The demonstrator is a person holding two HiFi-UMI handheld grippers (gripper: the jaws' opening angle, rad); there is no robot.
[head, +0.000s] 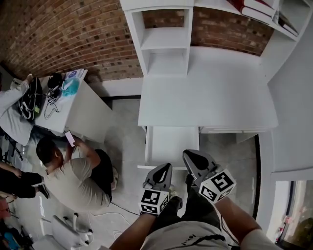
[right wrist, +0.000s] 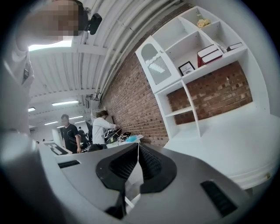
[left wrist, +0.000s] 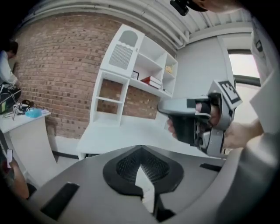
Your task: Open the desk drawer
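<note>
The white desk (head: 210,97) has its drawer (head: 171,141) pulled out toward me, and its white inside is bare. Both grippers hang in the air in front of the drawer, touching nothing. My left gripper (head: 165,168) is shut, with its pads meeting at the tip (left wrist: 141,149) and nothing between them. To its right, my right gripper (head: 189,156) also looks shut and empty (right wrist: 138,147). In the left gripper view the right gripper (left wrist: 162,107) hangs level over the desk top (left wrist: 127,131), a hand behind it.
A white shelf unit (head: 164,44) stands at the back of the desk, with books (head: 254,7) on a higher shelf. A person (head: 73,178) crouches on the floor to the left, beside a side table (head: 83,110) loaded with bags and cables. Brick wall behind.
</note>
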